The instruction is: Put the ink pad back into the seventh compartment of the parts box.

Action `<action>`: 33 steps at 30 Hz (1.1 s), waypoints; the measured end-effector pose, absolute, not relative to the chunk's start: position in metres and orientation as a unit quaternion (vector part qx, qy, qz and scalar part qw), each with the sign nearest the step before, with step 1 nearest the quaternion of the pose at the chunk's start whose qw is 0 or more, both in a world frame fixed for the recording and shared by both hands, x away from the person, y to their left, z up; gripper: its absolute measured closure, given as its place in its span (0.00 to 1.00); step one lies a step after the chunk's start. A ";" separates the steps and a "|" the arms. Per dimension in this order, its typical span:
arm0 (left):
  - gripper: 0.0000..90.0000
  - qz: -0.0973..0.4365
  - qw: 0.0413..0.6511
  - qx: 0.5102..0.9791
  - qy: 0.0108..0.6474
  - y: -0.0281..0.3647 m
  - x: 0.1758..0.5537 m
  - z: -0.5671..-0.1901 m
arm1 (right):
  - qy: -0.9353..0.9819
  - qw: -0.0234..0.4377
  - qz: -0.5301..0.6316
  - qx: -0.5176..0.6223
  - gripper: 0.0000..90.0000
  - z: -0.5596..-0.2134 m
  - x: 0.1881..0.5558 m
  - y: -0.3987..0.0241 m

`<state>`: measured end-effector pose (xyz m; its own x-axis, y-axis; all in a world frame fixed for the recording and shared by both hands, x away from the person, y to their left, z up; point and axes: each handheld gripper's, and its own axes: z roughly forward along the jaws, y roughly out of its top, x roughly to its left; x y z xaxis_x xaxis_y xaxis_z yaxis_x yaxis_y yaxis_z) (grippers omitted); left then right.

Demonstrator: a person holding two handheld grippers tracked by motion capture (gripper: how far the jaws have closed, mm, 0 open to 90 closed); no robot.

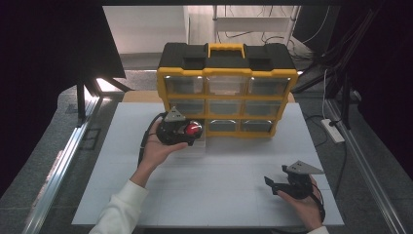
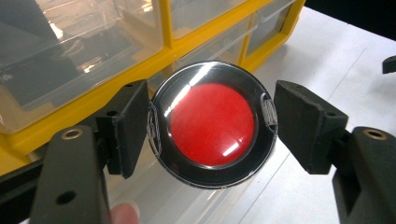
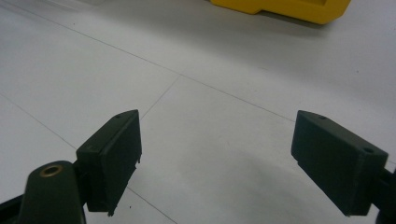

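Basically clamped on a round red-topped case [image 2: 211,125], black pads [image 2: 132,127] pinching its clear rim on both sides in the left gripper view, so a firm-looking hold by the left gripper [image 1: 187,132] with nothing slack. Hanging right in front of the yellow organizer [image 1: 227,73], down by the bottom-left corner, over a clear drawer [image 1: 197,146] that seems pulled out onto the white tabletop [image 1: 214,190]. Probably meant to go into that drawer, though hard to say for sure. Held only at two narrow spots on a slick curved plastic edge, so could easily squirt out sideways if tilted or bumped against the yellow frame on the way in. Could also drop short and land on the drawer's front lip rather than inside, then roll off across the table, being round. Letting go too high might bounce it out too. Over on the other side, right gripper [image 1: 277,187] resting low near the table's front edge, spread wide with nothing between the pads, well apart from the action and no help if the case gets away.
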<state>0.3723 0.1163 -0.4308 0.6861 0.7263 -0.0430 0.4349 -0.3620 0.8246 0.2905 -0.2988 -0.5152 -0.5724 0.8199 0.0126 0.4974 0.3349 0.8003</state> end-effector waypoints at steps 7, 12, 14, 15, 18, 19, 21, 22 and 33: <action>0.33 0.170 0.430 0.807 0.366 0.119 0.378 -0.434 | 0.792 0.202 0.399 0.416 0.18 -0.515 0.291 -0.299; 0.33 0.174 0.428 0.805 0.372 0.122 0.381 -0.436 | 0.792 0.202 0.399 0.416 0.19 -0.515 0.291 -0.299; 0.33 0.175 0.427 0.804 0.374 0.123 0.382 -0.437 | 0.791 0.201 0.399 0.418 0.19 -0.515 0.291 -0.299; 0.33 0.176 0.426 0.805 0.374 0.123 0.383 -0.437 | 0.791 0.201 0.399 0.418 0.19 -0.516 0.291 -0.299; 0.33 0.176 0.424 0.805 0.376 0.124 0.384 -0.438 | 0.791 0.200 0.398 0.418 0.19 -0.516 0.291 -0.299; 0.33 0.175 0.424 0.805 0.377 0.124 0.384 -0.439 | 0.792 0.200 0.399 0.418 0.19 -0.516 0.291 -0.299; 0.33 0.176 0.424 0.805 0.376 0.123 0.384 -0.439 | 0.792 0.200 0.398 0.418 0.19 -0.516 0.291 -0.299; 0.33 0.176 0.423 0.805 0.376 0.123 0.385 -0.439 | 0.792 0.200 0.398 0.418 0.19 -0.516 0.291 -0.299; 0.33 0.179 0.416 0.808 0.377 0.122 0.387 -0.442 | 0.791 0.200 0.398 0.418 0.19 -0.516 0.291 -0.299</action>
